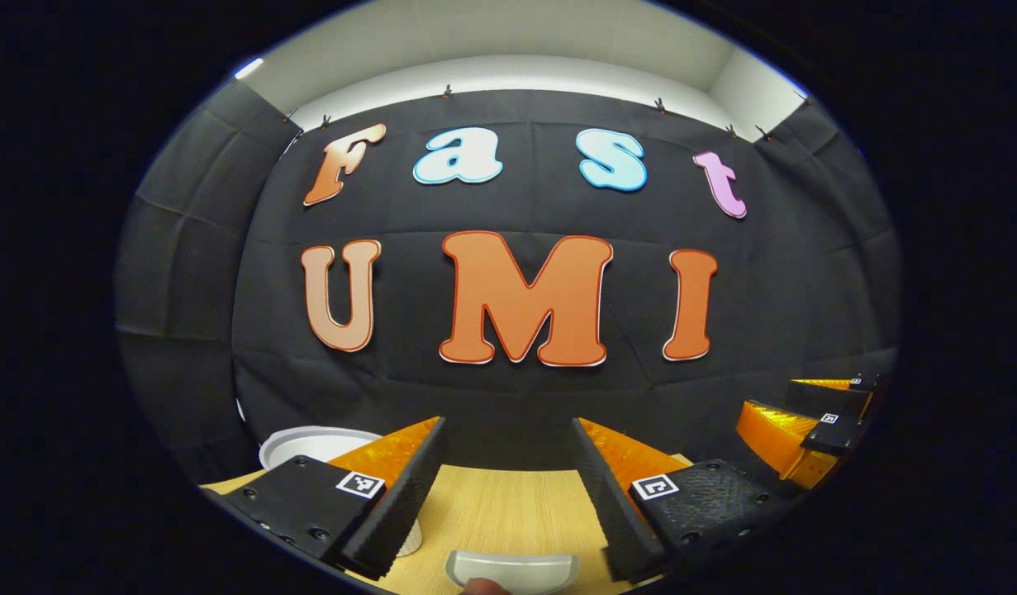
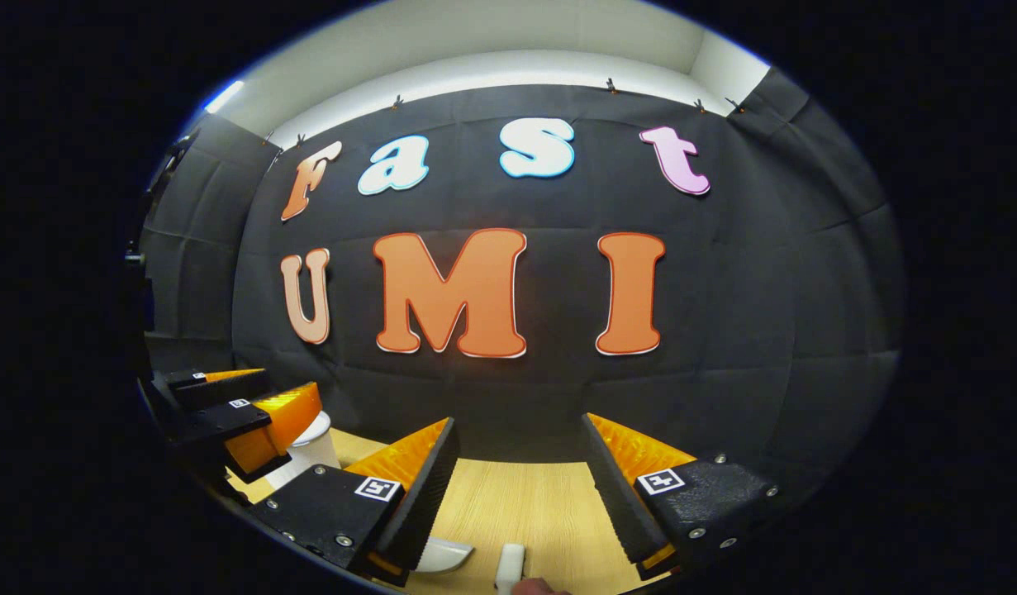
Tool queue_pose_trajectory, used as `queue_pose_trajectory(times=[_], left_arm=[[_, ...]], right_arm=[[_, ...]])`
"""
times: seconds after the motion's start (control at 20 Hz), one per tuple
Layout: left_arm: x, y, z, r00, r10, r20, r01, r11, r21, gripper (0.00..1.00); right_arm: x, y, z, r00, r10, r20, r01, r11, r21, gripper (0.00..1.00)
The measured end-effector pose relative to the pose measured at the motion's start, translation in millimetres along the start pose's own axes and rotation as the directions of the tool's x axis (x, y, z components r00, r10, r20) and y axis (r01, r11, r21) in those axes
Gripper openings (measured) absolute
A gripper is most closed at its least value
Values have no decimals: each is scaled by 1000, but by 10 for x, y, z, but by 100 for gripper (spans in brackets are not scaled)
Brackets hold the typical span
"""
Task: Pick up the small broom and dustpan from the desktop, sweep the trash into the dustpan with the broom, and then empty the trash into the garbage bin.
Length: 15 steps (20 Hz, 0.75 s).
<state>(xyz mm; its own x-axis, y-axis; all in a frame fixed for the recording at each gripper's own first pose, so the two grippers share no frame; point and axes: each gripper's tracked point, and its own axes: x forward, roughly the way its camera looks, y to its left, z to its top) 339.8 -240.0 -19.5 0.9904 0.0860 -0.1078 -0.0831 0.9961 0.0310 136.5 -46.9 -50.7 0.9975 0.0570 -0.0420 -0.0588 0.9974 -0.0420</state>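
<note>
Left gripper (image 1: 508, 496): fingers apart, gripping nothing. The grey dustpan (image 1: 512, 570) lies on the wooden counter (image 1: 500, 504) between and below the fingers; the white garbage bin (image 1: 310, 446) stands behind the left finger. Right gripper (image 2: 516, 496): fingers apart, unloaded. The white broom handle (image 2: 510, 566) lies between its fingers, low.

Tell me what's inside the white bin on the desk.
Cannot be told. In the left gripper view the white bin shows just its rim behind the left claw, at too flat an angle to see inside; the claw's finger covers its body.
</note>
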Motion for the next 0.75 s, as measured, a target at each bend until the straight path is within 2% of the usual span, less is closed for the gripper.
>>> queue_pose_trajectory(times=[0.25,0.5,0.75], left_arm=[[-66,-264,36,997,-77,16,76,996,47,93],[-40,-252,-30,996,-85,4,85,995,58,93],[-15,-180,-168,997,-78,-29,79,996,28,93]], right_arm=[[15,104,-31,1000,17,-12,-17,1000,3,89],[21,146,-82,999,35,-33,-35,999,22,89],[24,215,-114,997,58,-48,-57,998,31,89]])
